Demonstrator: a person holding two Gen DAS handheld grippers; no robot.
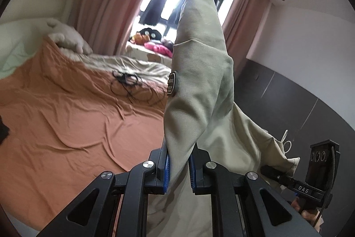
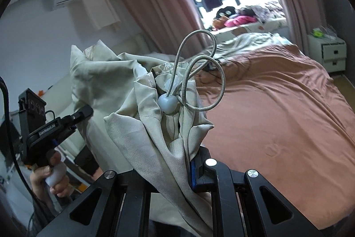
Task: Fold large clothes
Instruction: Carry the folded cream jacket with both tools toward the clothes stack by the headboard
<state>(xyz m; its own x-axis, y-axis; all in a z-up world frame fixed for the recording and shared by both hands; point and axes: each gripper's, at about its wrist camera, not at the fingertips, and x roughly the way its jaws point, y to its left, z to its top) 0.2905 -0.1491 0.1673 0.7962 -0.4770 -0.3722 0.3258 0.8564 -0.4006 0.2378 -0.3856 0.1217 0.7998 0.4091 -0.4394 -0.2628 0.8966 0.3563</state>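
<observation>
A large pale khaki-green jacket (image 1: 199,81) hangs in the air above the bed, held by both grippers. My left gripper (image 1: 179,170) is shut on a fold of it, with a dark sleeve patch (image 1: 171,83) just above. My right gripper (image 2: 175,170) is shut on a bunched edge of the jacket (image 2: 155,130), where an elastic drawcord (image 2: 199,72) with a grey toggle (image 2: 167,103) loops up. The right gripper also shows in the left wrist view (image 1: 279,177), and the left gripper in the right wrist view (image 2: 82,114), both gripping cloth.
An orange-brown bedsheet (image 1: 66,117) covers the bed below. A black cable tangle (image 1: 127,81) lies on it. Pillows (image 1: 68,37) and a pale duvet are at the far end. Pink curtains, a window sill with clutter (image 1: 155,43) and a white nightstand (image 2: 328,52) stand beyond.
</observation>
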